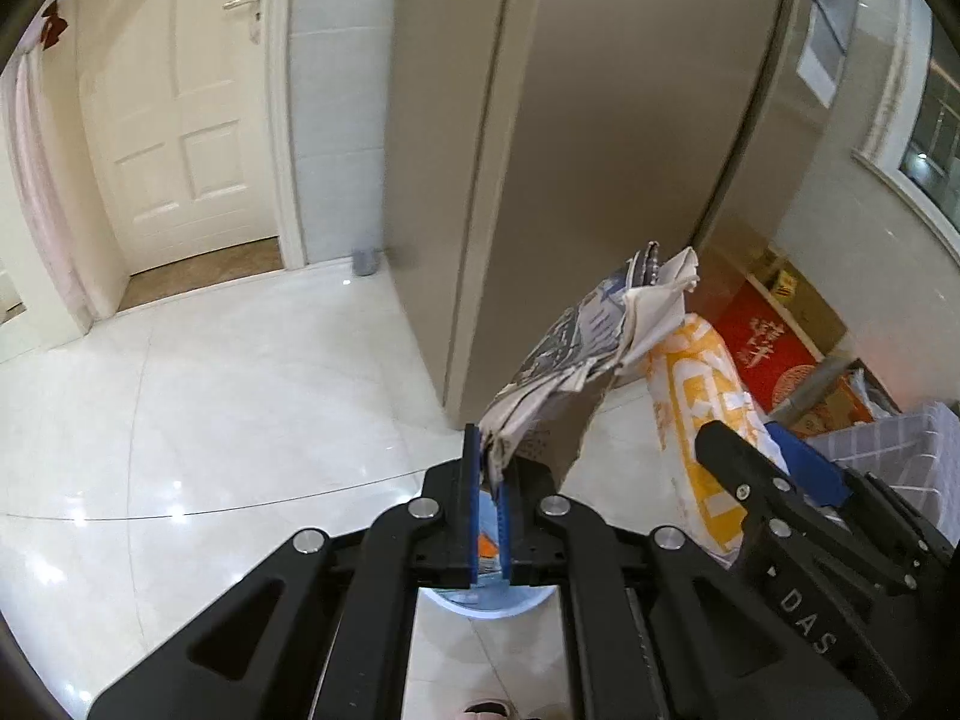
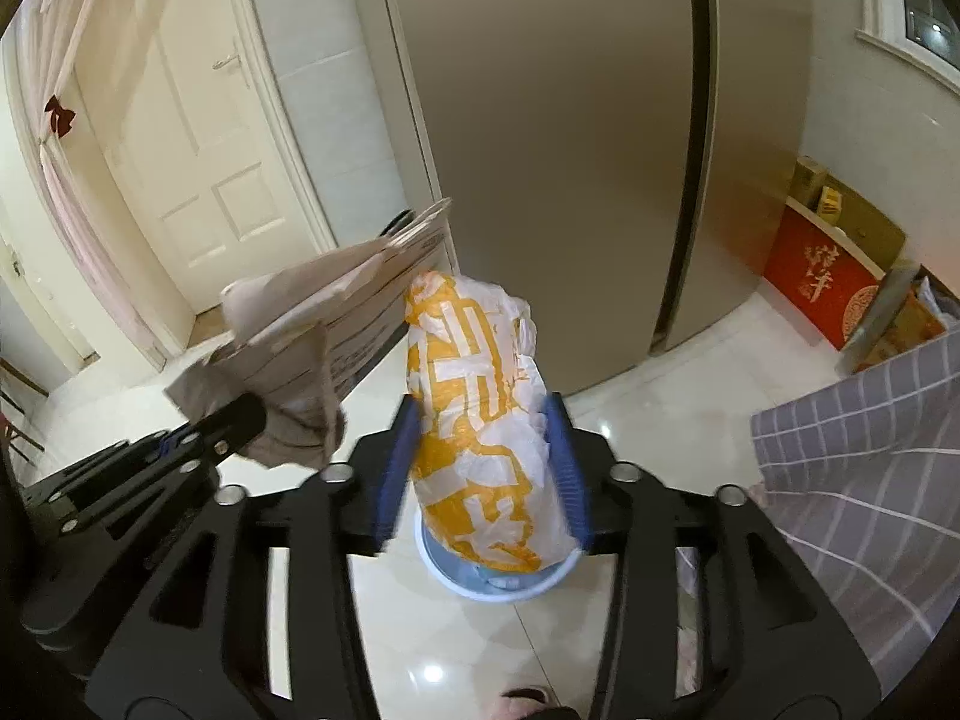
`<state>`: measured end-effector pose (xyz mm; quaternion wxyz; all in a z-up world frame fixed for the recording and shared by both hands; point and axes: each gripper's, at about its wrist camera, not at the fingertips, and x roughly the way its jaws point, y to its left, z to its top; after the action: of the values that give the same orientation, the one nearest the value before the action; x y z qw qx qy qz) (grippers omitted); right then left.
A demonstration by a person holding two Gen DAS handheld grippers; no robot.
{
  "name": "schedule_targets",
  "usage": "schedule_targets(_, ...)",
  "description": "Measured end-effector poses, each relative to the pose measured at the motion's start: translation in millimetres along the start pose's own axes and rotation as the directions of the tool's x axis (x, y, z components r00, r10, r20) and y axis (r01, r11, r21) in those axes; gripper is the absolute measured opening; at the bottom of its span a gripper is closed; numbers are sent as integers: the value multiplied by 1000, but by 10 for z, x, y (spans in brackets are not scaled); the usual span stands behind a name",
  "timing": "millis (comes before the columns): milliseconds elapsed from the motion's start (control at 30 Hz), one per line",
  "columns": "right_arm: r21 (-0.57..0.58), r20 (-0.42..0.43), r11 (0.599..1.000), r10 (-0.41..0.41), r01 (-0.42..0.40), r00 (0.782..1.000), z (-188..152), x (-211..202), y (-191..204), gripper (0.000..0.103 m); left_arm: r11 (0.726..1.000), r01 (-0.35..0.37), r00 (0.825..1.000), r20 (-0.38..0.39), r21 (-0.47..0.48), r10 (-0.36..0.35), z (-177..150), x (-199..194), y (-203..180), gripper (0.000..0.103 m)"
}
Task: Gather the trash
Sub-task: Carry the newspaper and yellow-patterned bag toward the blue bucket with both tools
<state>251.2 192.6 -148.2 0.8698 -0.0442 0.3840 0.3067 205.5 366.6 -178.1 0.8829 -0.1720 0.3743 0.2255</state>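
Crumpled grey-and-white printed newspaper [image 1: 594, 354] sits pinched at its lower end in your left claw [image 1: 489, 474], whose blue pads are clenched tight on it. The sheet's long axis runs up and away to the right from the fingertips, its free end flaring out above the floor. In the right wrist view the same newspaper [image 2: 312, 348] hangs to the left of your other load, close beside it.

Below both claws sits the round pale-blue waste bin [image 2: 498, 582]; its rim shows under the left claw's fingers too [image 1: 480, 600]. That is the relation your next move turns on: the bin lies straight beneath, so both pieces of trash look placed to go down, not sideways.

Further right, your right claw [image 2: 480, 468] grips the orange-and-white plastic bag [image 2: 480, 420] from both sides, blue pads pressed into its bulk. The bag stands roughly upright, its bottom end already at or inside the bin's mouth, so your right hand looks nearer to finishing. The newspaper's spread top is wider than the grip point and may catch the rim; I'd judge it needs lowering before you let go.

Behind stands the tall beige refrigerator [image 2: 570, 150].
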Motion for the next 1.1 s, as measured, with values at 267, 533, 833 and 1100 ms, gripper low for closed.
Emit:
schedule_targets(267,27,-30,1000,-13,14,999,-86,101,-73,55,1000,-11,1000,-25,-2,11,-44,101,-15,4)
schedule_targets(533,36,-28,999,-15,16,1000,-108,18,-85,56,1000,4,1000,-25,20,-4,-72,87,-113,4)
schedule_targets(833,34,-14,999,-21,21,1000,-115,-4,-109,58,1000,13,999,-34,27,-12,-62,136,-133,4)
schedule_targets(1100,55,-7,998,-39,39,999,-112,17,-160,61,999,23,999,-47,38,-21,-17,225,-174,5)
